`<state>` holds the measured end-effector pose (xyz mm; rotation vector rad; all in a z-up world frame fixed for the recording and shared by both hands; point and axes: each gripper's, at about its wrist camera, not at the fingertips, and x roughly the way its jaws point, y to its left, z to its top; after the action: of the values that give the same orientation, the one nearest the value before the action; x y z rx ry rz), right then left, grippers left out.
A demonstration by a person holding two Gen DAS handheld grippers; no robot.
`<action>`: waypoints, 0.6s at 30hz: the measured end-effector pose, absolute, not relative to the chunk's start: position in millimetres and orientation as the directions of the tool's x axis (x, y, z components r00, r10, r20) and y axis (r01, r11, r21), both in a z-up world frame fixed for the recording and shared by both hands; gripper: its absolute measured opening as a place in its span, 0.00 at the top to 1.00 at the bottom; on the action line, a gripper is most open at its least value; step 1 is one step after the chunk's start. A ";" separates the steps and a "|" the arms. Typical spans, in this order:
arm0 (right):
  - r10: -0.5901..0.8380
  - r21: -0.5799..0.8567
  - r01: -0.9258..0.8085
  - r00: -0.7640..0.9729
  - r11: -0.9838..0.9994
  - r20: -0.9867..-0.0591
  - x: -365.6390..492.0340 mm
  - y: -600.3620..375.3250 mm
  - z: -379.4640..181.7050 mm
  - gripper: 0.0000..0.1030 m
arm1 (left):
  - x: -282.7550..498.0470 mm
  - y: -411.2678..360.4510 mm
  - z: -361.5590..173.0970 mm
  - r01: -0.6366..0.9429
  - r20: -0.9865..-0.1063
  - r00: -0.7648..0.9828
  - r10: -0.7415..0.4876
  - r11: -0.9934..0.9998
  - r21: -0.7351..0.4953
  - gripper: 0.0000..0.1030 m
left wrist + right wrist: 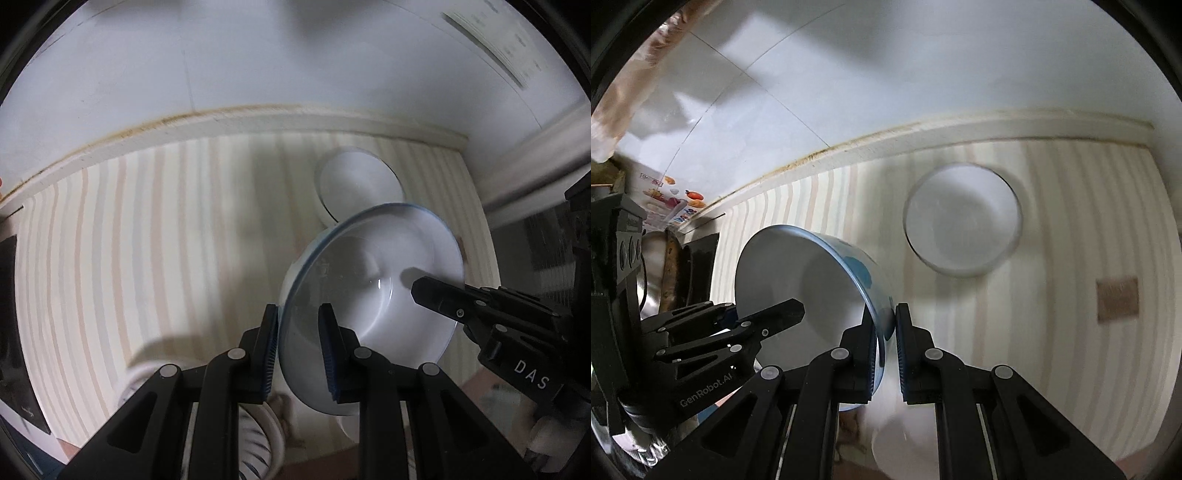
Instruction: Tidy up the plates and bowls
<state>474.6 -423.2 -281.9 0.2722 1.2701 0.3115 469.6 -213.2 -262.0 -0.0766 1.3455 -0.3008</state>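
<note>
The bowl (373,295), glazed, stiff and breakable, hangs tilted above the striped bench (147,240), lower centre of frame; your left gripper (299,347) and right gripper (886,347) each pinch its slick rim on opposite sides.

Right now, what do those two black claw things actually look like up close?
Both are matte black plastic. Each left gripper and right gripper has two flat fingers on hinged link bars joined by round silver pins. The finger pads are ribbed blue rubber. White lettering marks the bodies: "DAS" on the right one, "GenRobot.AI" on the left. No cables or sleeves show.
</note>
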 end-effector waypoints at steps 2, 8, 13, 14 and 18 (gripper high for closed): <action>0.373 0.371 -0.062 0.265 0.927 -0.889 452.5 -438.2 -281.9 0.89 | 454.0 -227.5 -267.5 0.193 -0.950 0.174 -0.259 0.955 -0.225 0.81; 0.370 0.381 0.003 0.231 0.924 -0.900 397.7 -468.4 -305.8 0.89 | 424.9 -251.3 -288.4 0.231 -0.959 0.101 -0.266 0.943 -0.237 0.81; 0.363 0.378 0.047 0.198 0.924 -0.911 372.9 -481.7 -327.9 0.89 | 409.6 -270.1 -308.7 0.280 -0.971 0.053 -0.231 0.937 -0.208 0.81; 0.362 0.378 0.051 0.194 0.924 -0.912 370.3 -483.6 -330.7 0.89 | 407.0 -273.2 -311.8 0.286 -0.973 0.046 -0.225 0.936 -0.203 0.81; 0.358 0.374 0.070 0.172 0.925 -0.918 360.0 -487.4 -343.2 0.89 | 398.8 -283.3 -317.7 0.313 -0.979 0.033 -0.201 0.933 -0.180 0.81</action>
<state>360.0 -487.4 -343.2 0.3676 1.3915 0.2110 398.8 -283.3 -317.7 0.0923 1.4865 -0.3955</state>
